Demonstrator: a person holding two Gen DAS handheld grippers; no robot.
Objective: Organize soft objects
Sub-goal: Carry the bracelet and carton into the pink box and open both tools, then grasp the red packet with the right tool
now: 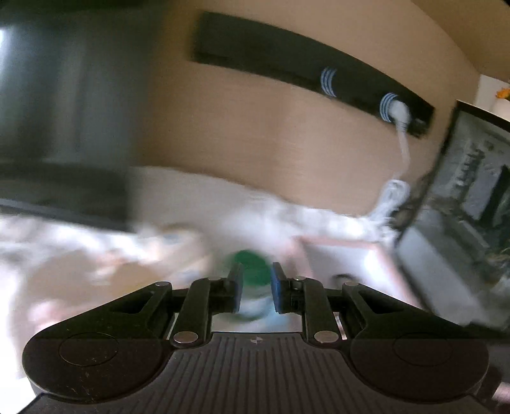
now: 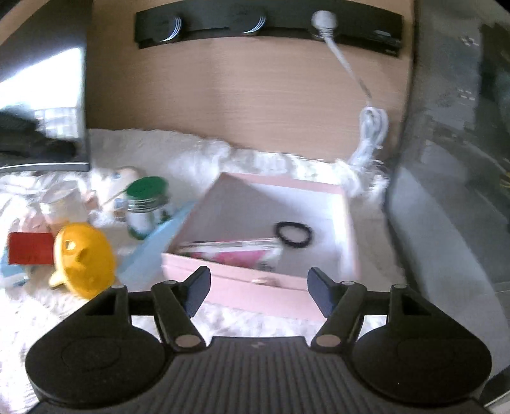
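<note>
In the right wrist view my right gripper (image 2: 259, 277) stands open over the near wall of a pink box (image 2: 255, 289), with nothing between its fingers. Inside the box lie a black hair tie (image 2: 293, 234) and a pink packet (image 2: 232, 251). Left of the box on the white fluffy rug (image 2: 197, 153) are a light-blue cloth (image 2: 153, 245), a yellow soft toy (image 2: 84, 259), a red block (image 2: 30, 248), a white plush toy (image 2: 111, 181) and a green-lidded jar (image 2: 146, 203). The left wrist view is blurred. My left gripper (image 1: 256, 269) shows a narrow gap, and the green-lidded jar (image 1: 251, 270) lies beyond it.
A black power strip (image 2: 267, 25) sits on the wooden back wall, with a white plug and coiled cable (image 2: 371, 127) hanging from it. A dark framed panel (image 2: 452, 143) stands at the right. A dark, shiny object (image 2: 44, 95) stands at the left.
</note>
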